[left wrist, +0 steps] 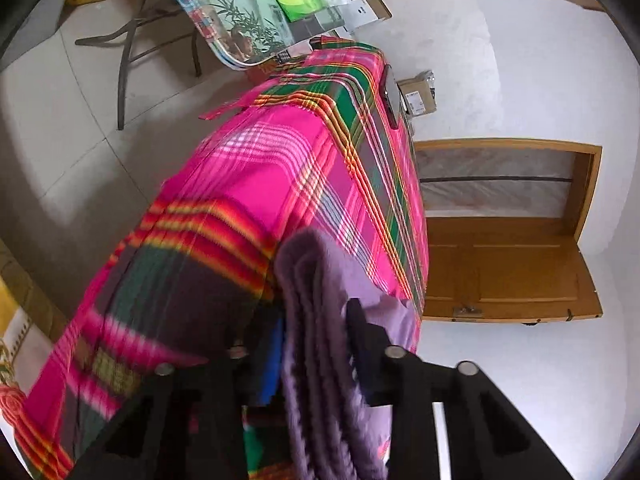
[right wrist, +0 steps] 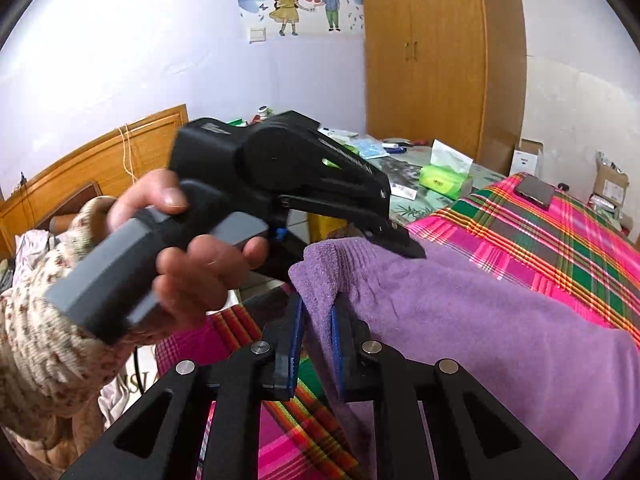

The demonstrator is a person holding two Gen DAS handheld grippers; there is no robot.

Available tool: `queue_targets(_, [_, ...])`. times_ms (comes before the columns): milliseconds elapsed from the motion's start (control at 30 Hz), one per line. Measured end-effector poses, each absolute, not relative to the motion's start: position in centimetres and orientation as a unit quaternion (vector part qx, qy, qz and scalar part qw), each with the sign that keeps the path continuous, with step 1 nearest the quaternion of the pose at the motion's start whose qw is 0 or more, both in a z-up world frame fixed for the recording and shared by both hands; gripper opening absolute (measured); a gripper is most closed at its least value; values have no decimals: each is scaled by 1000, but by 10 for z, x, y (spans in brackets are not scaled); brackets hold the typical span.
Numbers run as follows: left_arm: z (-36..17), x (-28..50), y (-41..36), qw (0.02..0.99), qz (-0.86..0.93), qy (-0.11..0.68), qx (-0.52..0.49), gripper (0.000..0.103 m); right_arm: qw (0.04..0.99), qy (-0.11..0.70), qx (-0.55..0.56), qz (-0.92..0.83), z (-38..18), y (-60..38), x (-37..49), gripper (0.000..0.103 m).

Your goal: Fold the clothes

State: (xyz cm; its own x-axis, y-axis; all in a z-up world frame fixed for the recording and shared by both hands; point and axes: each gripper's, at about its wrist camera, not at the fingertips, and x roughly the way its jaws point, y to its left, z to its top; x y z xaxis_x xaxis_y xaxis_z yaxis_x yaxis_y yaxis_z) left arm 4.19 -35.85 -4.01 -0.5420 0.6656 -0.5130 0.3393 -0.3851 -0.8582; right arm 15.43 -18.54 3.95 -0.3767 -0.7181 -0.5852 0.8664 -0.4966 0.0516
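Observation:
A purple fleecy cloth (right wrist: 480, 340) lies over the pink plaid bed cover (right wrist: 540, 232), one folded corner lifted at the near left. My right gripper (right wrist: 318, 304) is shut on that corner, a blue pad pressing each side. My left gripper (right wrist: 400, 242), held in a person's hand (right wrist: 192, 264), bites the same corner from above. In the left wrist view the cloth (left wrist: 320, 360) hangs in several stacked layers that fill the gap of the left gripper (left wrist: 316, 316), over the plaid cover (left wrist: 260, 184). The left finger is mostly hidden behind the layers.
A dark phone (right wrist: 534, 192) lies on the bed's far side. Beyond the bed stands a glass table (right wrist: 404, 160) with a green tissue pack (right wrist: 444, 178) and clutter. A wooden wardrobe (right wrist: 432, 60), cardboard boxes (right wrist: 610, 184) and a wooden door (left wrist: 508, 232) line the walls.

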Motion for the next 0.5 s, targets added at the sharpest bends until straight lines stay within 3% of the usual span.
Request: queue_targets(500, [-41, 39, -369, 104, 721, -530, -435, 15, 483, 134, 321, -803, 26, -204, 146, 12])
